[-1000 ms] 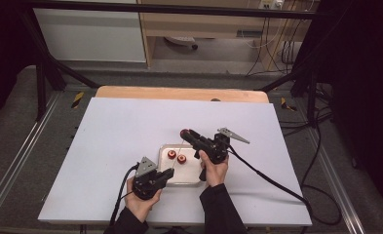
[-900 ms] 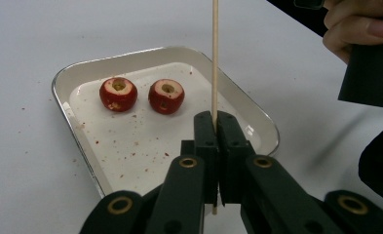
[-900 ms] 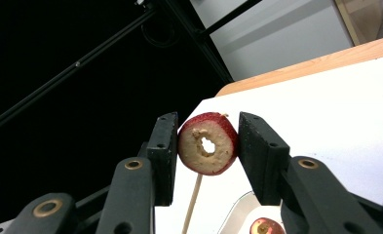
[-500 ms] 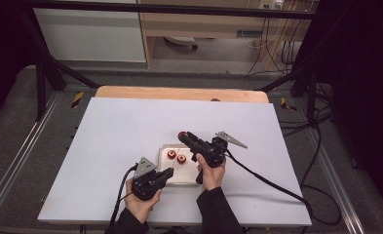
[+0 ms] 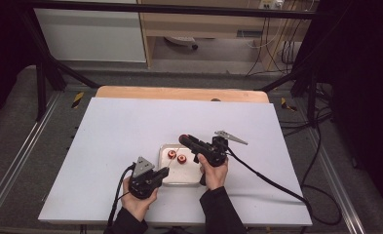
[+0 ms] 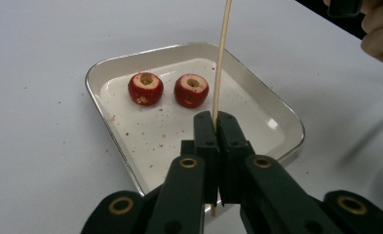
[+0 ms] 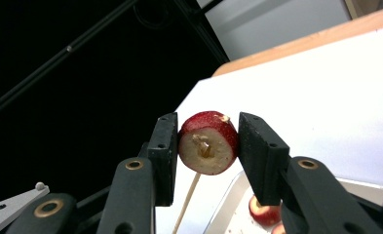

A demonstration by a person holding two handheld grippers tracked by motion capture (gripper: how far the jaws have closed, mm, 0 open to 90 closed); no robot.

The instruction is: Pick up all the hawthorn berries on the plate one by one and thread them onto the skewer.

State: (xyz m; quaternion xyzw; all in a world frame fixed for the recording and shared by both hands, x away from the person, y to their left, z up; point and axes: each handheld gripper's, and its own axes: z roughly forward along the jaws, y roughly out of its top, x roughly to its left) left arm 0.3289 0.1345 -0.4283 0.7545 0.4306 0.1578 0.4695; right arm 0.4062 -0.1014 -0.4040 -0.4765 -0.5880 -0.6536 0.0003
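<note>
Left gripper (image 5: 163, 171) sits at the near-left edge of the tray (image 5: 167, 176), held in the person's left hand (image 5: 138, 202). In the left gripper view its jaws are pressed together on a thin wooden skewer (image 6: 220, 63), pinching it near the lower end; the stick rises up and slightly right, over the tray (image 6: 277, 109)

Tray is a shallow white metal one w/ rounded corners, on the white tabletop (image 5: 111, 131), roughly centre-front. Inside it, toward the far side, 2 cored red fruits (image 6: 145, 88) lie side by side, close but apart, hollow ends up. Red crumbs are scattered over the tray floor & a few on the tabletop beside it

Right gripper (image 5: 184, 140) hangs above the tray's right-far part, held by the right hand (image 5: 213, 170), cable trailing off to the right. In the right gripper view the jaws are pinching a 3rd red fruit (image 7: 208, 142) betw. them, cut face w/ core hole toward the camera. Skewer tip (image 7: 189, 197) shows just below that fruit; can't tell if it touches
</note>
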